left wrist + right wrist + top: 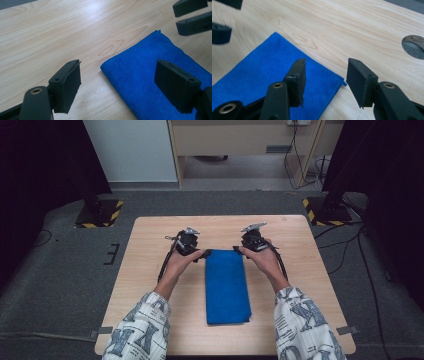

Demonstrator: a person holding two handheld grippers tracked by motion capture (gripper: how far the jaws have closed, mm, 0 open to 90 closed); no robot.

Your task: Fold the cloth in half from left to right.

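A blue cloth [227,287], folded into a long rectangle, lies flat in the middle of the light wooden table [150,285]. My left gripper [202,254] is at the cloth's far left corner. In the left gripper view this gripper [120,82] is open, and the cloth [140,75] corner lies between its pads, untouched. My right gripper [239,250] is at the far right corner. In the right gripper view its jaws [327,80] stand apart astride the corner of the cloth [262,72], one pad above the fabric and the other over bare wood.
A round hole [413,46] pierces the tabletop near the far right edge. Two stand bases with yellow-black tape [97,212] [327,212] sit on the grey carpet beyond the table. Cables trail on the floor at the right.
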